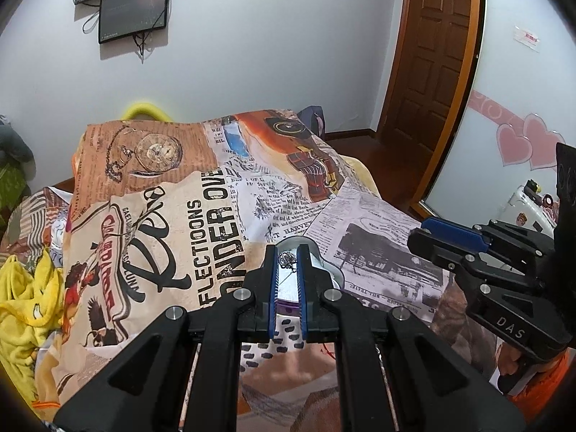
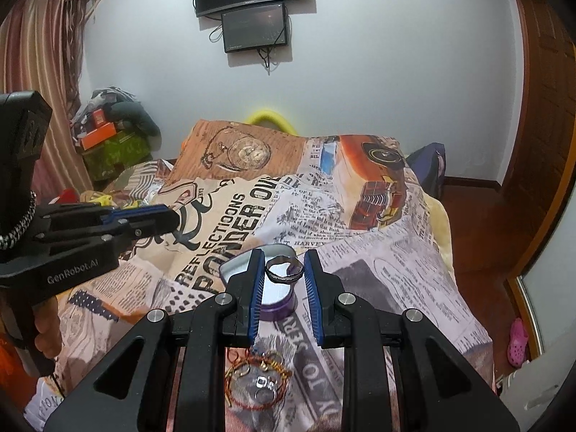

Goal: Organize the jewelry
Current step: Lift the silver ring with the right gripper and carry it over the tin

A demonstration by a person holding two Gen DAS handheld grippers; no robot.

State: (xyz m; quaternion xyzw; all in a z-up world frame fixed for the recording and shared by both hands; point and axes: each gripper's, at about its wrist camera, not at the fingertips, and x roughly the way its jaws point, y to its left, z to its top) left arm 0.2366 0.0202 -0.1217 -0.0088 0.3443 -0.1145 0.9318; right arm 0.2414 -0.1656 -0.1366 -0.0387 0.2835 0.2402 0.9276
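A heart-shaped silver and purple jewelry tin sits open on the printed bedspread. My left gripper is over the tin, nearly closed on a thin silver chain that hangs between its blue pads. My right gripper holds a dark metal bangle between its pads above the tin. A tangle of red-gold bracelets and rings lies on the bedspread below my right gripper. The right gripper also shows at the right in the left wrist view.
Yellow cloth lies at the bed's left edge. A wooden door and wood floor are to the right. Two screens hang on the far wall. Piled boxes and clothes sit at the left by a curtain.
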